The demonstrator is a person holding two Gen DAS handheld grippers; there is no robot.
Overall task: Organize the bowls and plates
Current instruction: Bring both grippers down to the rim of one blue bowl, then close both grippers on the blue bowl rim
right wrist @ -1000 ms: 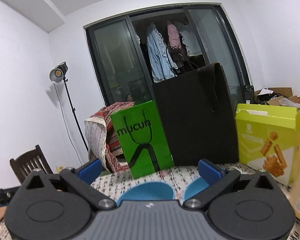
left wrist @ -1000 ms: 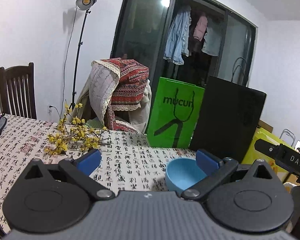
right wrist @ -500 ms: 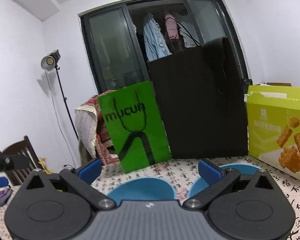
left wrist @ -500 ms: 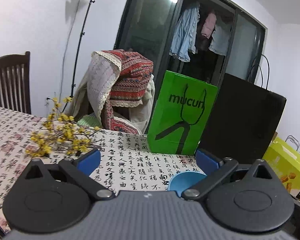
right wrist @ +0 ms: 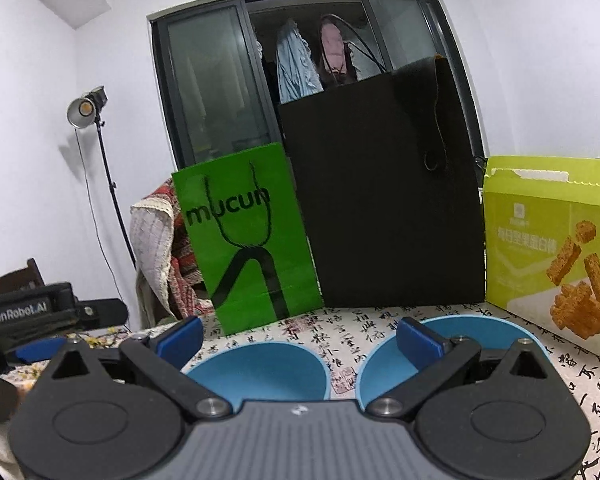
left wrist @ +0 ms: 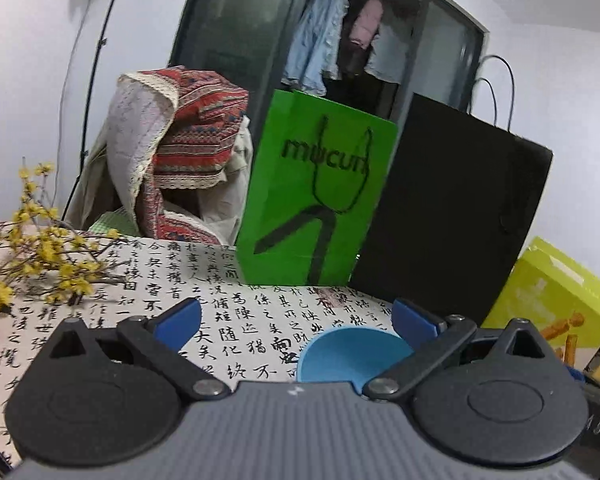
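Note:
Two blue bowls stand side by side on the calligraphy tablecloth in the right wrist view: a left bowl (right wrist: 260,370) and a right bowl (right wrist: 480,336). My right gripper (right wrist: 300,334) is open and empty, just in front of them, its right finger (right wrist: 418,342) over the right bowl's near rim. In the left wrist view one blue bowl (left wrist: 350,354) sits close in front, by the right finger. My left gripper (left wrist: 298,318) is open and empty. The left gripper also shows in the right wrist view (right wrist: 40,316) at the far left.
A green paper bag (left wrist: 320,200) and a black bag (left wrist: 452,220) stand behind the bowls. A yellow-green snack box (right wrist: 552,248) is at the right. Yellow flower twigs (left wrist: 32,248) lie at the left. A cloth-draped chair (left wrist: 172,152) stands beyond the table edge.
Both grippers have moved forward toward the bowls and bags, which now look larger. The left gripper has shifted right, so the flowers slid to the left edge. Both stay open.

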